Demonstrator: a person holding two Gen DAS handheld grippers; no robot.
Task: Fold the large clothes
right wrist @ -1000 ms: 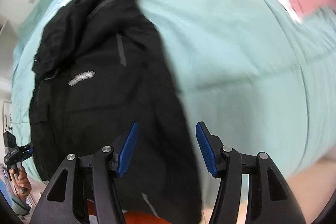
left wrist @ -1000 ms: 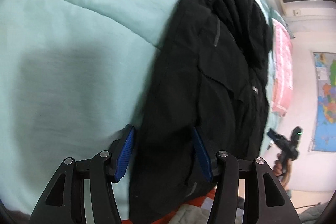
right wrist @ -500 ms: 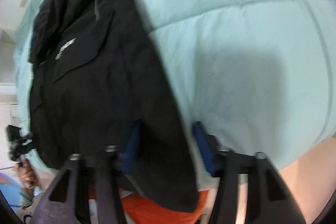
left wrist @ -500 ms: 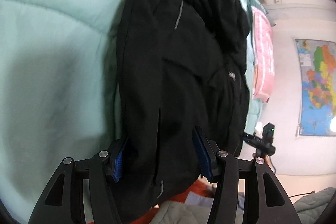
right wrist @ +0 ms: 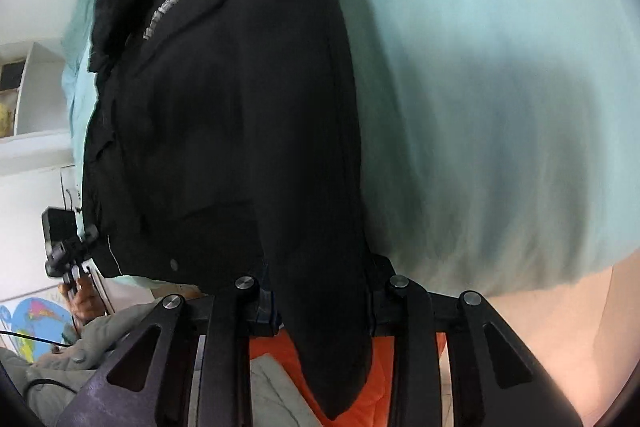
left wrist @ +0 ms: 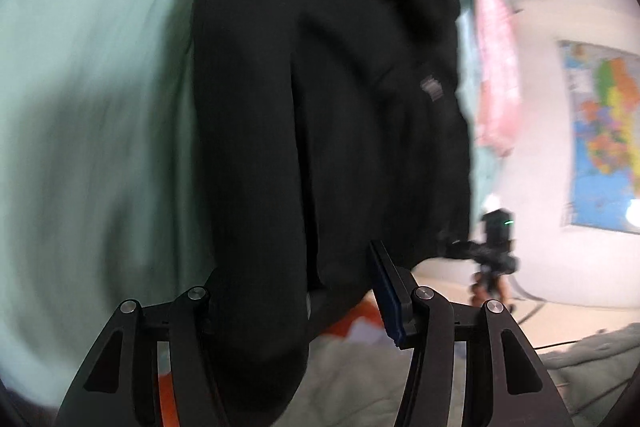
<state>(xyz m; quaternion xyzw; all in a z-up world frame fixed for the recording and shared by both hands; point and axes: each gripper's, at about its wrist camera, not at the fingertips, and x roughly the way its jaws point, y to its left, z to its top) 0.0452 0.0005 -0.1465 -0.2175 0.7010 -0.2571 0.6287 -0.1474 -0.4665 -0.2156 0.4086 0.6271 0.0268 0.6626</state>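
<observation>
A large black jacket lies lengthwise on a mint-green quilt, hood end far from me. It also shows in the right wrist view. My left gripper straddles the jacket's near hem; its right blue pad is visible, the left one is hidden by cloth, and the jaws stand wide apart. My right gripper has its jaws around the hem's other corner, and the fabric hangs down between the fingers.
The quilt covers the bed. An orange cloth and grey bedding lie below the hem. A pink pillow and a wall map are at the right.
Both grippers moved forward onto the jacket's near hem. The right gripper's jaws closed in on the fabric. The hem now hangs off the bed edge between the fingers.
</observation>
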